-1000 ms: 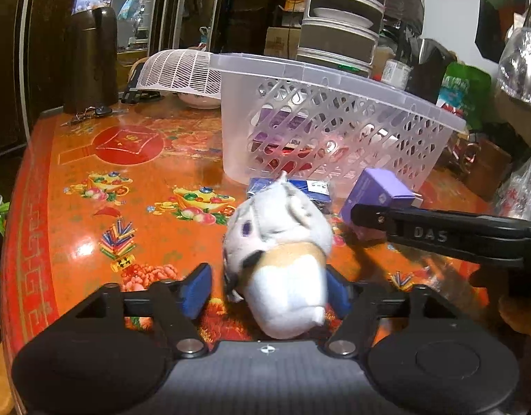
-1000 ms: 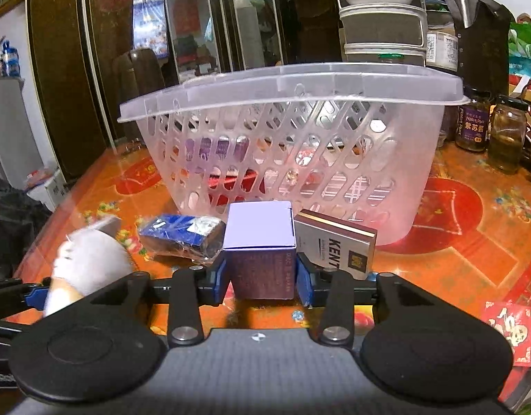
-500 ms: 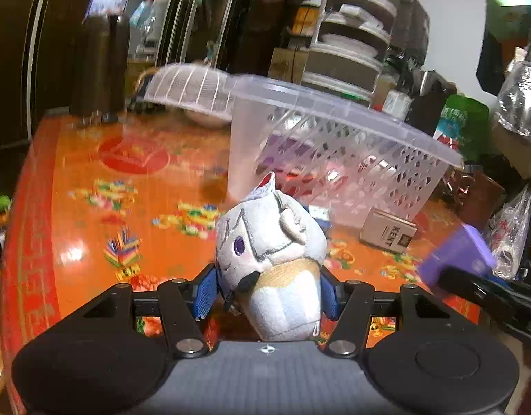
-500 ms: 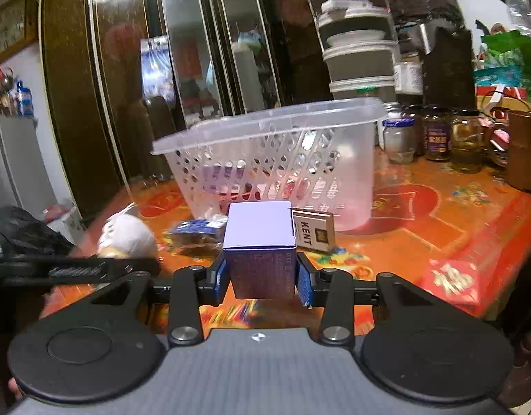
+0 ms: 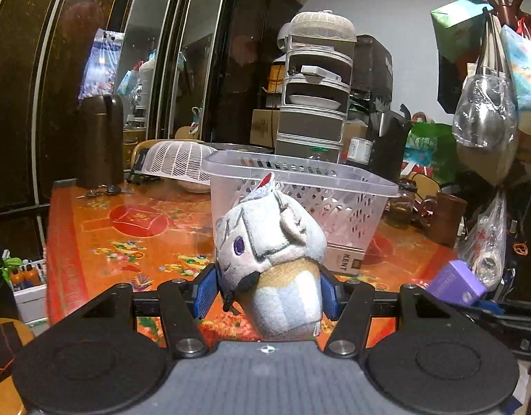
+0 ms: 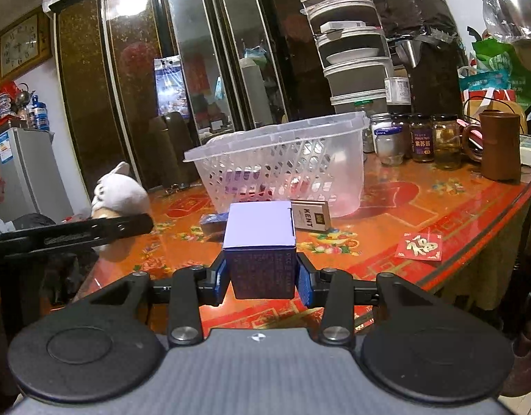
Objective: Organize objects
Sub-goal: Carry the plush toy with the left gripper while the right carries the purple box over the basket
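Observation:
My left gripper [image 5: 265, 292] is shut on a grey plush toy [image 5: 270, 252] and holds it in the air, in front of the clear plastic basket [image 5: 348, 204]. My right gripper [image 6: 262, 276] is shut on a purple box [image 6: 260, 242], held above the table's near edge. The plush toy also shows at the left of the right wrist view [image 6: 118, 195], and the purple box at the right of the left wrist view [image 5: 457, 282]. The basket [image 6: 282, 169] holds purple and red items. A KENT cigarette pack [image 6: 310, 214] and a blue packet [image 6: 213, 223] lie in front of it.
The orange patterned table [image 6: 421, 207] carries several jars [image 6: 421, 138], a brown mug [image 6: 500, 148] and a red envelope [image 6: 419, 245] at the right. A white colander [image 5: 179, 160], a dark thermos [image 5: 99, 138] and keys [image 5: 99, 192] stand at the back left.
Both grippers have lifted up and pulled back from the basket, each still holding its object. The KENT pack and the blue packet stayed on the table.

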`<action>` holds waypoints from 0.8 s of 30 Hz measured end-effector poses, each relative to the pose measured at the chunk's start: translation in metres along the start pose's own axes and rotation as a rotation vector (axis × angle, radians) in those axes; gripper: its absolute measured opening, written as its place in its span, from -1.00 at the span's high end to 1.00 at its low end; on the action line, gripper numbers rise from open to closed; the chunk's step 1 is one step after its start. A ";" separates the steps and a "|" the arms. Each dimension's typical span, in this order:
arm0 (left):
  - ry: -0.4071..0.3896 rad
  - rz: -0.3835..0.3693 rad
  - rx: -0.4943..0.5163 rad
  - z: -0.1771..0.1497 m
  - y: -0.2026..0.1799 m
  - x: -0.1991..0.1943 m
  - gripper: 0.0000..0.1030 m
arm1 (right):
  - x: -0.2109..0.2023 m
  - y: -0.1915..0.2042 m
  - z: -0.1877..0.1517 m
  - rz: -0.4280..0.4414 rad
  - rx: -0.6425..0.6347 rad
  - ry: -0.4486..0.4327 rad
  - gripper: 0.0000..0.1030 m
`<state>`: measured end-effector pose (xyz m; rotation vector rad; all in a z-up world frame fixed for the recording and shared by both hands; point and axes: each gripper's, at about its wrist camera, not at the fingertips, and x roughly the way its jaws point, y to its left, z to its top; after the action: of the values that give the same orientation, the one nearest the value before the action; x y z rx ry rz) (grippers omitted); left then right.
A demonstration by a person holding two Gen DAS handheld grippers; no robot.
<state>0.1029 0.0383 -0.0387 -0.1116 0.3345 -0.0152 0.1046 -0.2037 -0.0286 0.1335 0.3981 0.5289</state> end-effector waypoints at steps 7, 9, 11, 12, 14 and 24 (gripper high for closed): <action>-0.025 0.003 0.011 0.006 -0.008 -0.011 -0.20 | 0.007 -0.007 0.002 -0.017 -0.015 0.022 0.16; -0.016 -0.003 0.004 0.006 -0.009 -0.009 -0.20 | 0.011 -0.013 0.003 -0.019 0.001 0.034 0.16; -0.005 -0.009 0.011 0.008 -0.011 -0.003 -0.20 | 0.009 -0.016 0.002 -0.022 0.007 0.029 0.16; -0.004 -0.009 0.017 0.009 -0.012 -0.001 -0.20 | 0.011 -0.017 0.002 -0.019 0.010 0.027 0.16; -0.001 -0.016 0.017 0.011 -0.013 0.004 -0.20 | 0.013 -0.019 0.003 -0.011 0.014 0.024 0.16; -0.009 -0.073 0.007 0.037 -0.010 0.031 -0.20 | 0.018 -0.021 0.037 -0.019 -0.024 -0.028 0.16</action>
<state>0.1442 0.0313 -0.0125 -0.1171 0.3213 -0.0876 0.1430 -0.2131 -0.0056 0.1139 0.3649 0.5125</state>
